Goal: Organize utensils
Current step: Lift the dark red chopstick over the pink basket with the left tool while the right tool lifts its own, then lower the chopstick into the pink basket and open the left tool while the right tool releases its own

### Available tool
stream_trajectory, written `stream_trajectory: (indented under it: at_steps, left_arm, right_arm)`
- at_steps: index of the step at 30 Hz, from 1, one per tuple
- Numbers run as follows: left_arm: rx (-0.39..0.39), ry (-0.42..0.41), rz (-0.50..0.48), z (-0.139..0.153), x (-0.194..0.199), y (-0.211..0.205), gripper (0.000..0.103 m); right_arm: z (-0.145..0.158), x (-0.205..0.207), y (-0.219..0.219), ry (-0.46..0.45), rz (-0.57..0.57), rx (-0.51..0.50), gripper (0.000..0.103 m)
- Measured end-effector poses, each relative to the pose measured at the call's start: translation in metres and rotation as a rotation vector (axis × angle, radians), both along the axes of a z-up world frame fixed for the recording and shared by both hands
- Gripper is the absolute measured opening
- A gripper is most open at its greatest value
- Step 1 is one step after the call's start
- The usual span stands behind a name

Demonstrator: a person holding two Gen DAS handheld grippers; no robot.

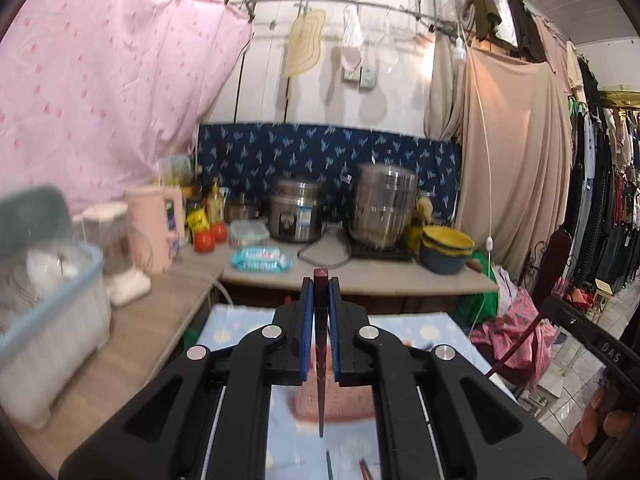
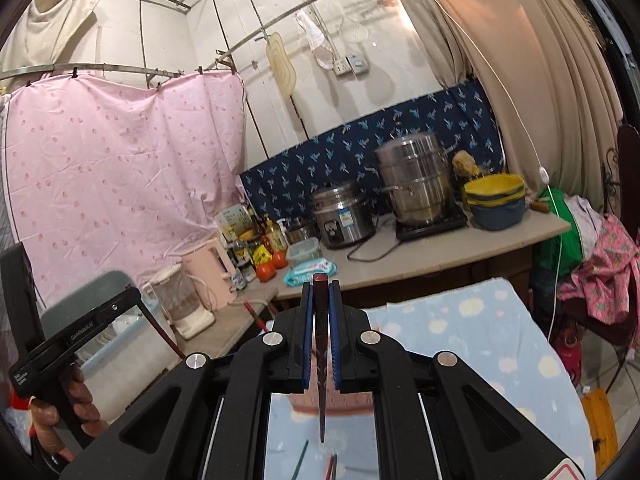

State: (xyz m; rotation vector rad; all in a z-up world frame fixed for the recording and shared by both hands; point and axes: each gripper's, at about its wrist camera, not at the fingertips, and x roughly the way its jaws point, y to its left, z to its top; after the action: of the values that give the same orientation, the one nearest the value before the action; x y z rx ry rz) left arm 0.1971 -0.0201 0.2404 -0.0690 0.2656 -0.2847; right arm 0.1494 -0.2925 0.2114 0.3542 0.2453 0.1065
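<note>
My left gripper (image 1: 321, 285) is shut on a dark red chopstick (image 1: 321, 360) that runs upright between its blue pads, point hanging down. Below it a pink slotted holder (image 1: 344, 404) stands on the pale blue spotted tablecloth (image 1: 424, 328). My right gripper (image 2: 321, 287) is likewise shut on a second dark red chopstick (image 2: 321, 360), above the same pink holder (image 2: 348, 400). A green chopstick (image 2: 301, 458) and a red one (image 2: 332, 468) lie loose on the cloth. Each view catches the other gripper at its edge, held by a hand (image 2: 48, 420).
A counter (image 2: 440, 256) behind holds a rice cooker (image 2: 344, 214), a steel steamer pot (image 2: 416, 180), stacked yellow and blue bowls (image 2: 496, 196), tomatoes, bottles and a pink kettle (image 2: 208, 276). A blue-rimmed bin (image 1: 44, 312) sits left. Clothes hang at right.
</note>
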Motion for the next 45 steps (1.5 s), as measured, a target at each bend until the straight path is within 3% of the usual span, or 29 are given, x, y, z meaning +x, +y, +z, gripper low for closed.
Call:
stream_trajectory:
  at_steps: [6, 11, 16, 20, 26, 33, 35, 37, 38, 45]
  left_arm:
    - [-0.016, -0.076, 0.003, 0.026, 0.035, -0.012, 0.007]
    - [-0.032, -0.116, 0.008, 0.028, 0.062, -0.019, 0.007]
    - [-0.035, -0.082, 0.018, 0.012, 0.090, -0.025, 0.007]
    - [-0.017, -0.025, 0.025, -0.014, 0.110, -0.029, 0.007]
    - [-0.007, 0.049, 0.032, -0.044, 0.128, -0.028, 0.007]
    - [-0.011, 0.075, 0.035, -0.056, 0.131, -0.025, 0.008]
    - [-0.006, 0.075, 0.046, -0.058, 0.128, -0.025, 0.019]
    - [-0.005, 0.076, 0.064, -0.059, 0.125, -0.022, 0.044]
    - [-0.005, 0.071, 0.069, -0.059, 0.123, -0.021, 0.044]
    - [0.007, 0.094, 0.067, -0.064, 0.104, -0.012, 0.044]
  right_arm:
    - [0.019, 0.046, -0.007, -0.021, 0.001, 0.050, 0.007]
    - [0.029, 0.080, -0.011, -0.050, -0.017, 0.075, 0.007]
    - [0.017, 0.112, -0.008, -0.024, -0.024, 0.075, 0.007]
    - [-0.010, 0.134, -0.005, 0.043, -0.016, 0.062, 0.007]
    - [-0.040, 0.145, 0.001, 0.108, -0.004, 0.038, 0.007]
    - [-0.049, 0.150, 0.004, 0.138, 0.000, 0.019, 0.010]
    - [-0.049, 0.147, 0.005, 0.130, -0.015, 0.008, 0.016]
    - [-0.049, 0.144, 0.005, 0.121, -0.029, 0.001, 0.027]
    - [-0.049, 0.141, 0.004, 0.116, -0.036, 0.001, 0.032]
    - [-0.048, 0.122, 0.005, 0.116, -0.036, -0.009, 0.032]
